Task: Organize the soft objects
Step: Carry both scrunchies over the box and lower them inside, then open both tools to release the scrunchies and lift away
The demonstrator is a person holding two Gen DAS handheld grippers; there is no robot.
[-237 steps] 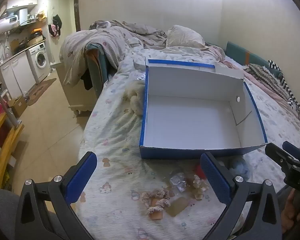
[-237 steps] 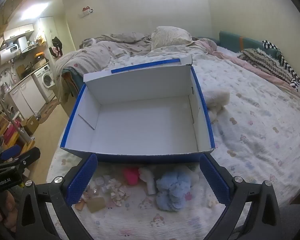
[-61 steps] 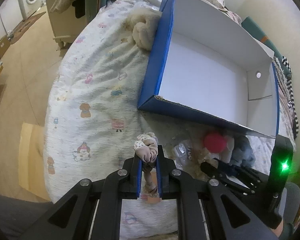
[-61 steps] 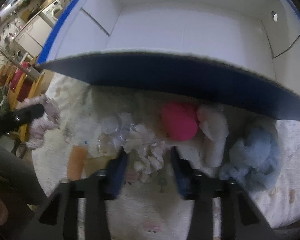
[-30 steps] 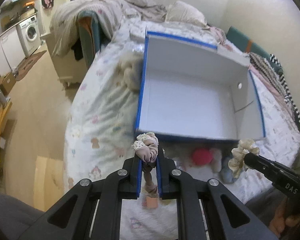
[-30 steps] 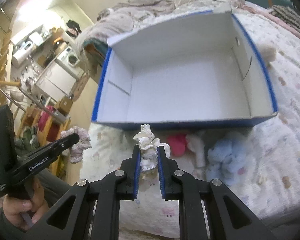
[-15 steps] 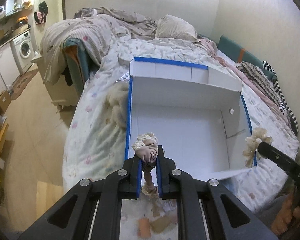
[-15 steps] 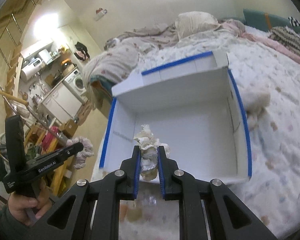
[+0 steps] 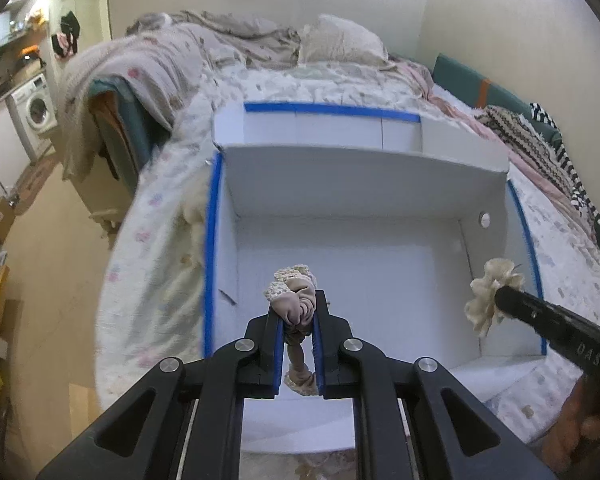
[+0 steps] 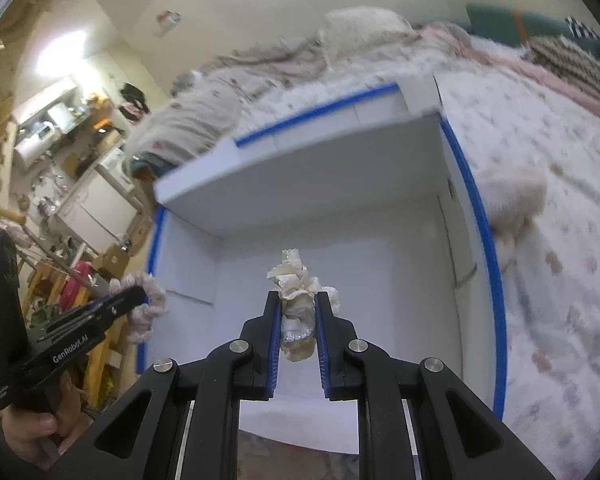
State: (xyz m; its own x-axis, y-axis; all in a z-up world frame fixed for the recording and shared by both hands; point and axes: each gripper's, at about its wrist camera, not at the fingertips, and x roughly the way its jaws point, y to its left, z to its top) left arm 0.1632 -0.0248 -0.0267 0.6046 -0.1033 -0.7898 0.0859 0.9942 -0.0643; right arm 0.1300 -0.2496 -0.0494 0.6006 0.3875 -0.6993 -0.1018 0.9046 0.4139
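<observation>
left gripper [image 9: 297, 312]: pinching a pinkish scrunchie [image 9: 294, 304], centre frame
right gripper [image 10: 297, 312]: clamped on a cream scrunchie [image 10: 296, 300]
box [image 9: 340, 184]: white, blue-edged, probably empty

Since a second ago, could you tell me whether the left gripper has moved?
Yes. The left gripper, shut on its pink scrunchie, has moved forward from short of the box's near wall to over its white floor.

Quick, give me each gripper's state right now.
Left gripper: shut on the pink-beige scrunchie.
Right gripper: shut on the cream scrunchie.
Both are over the open box.
</observation>
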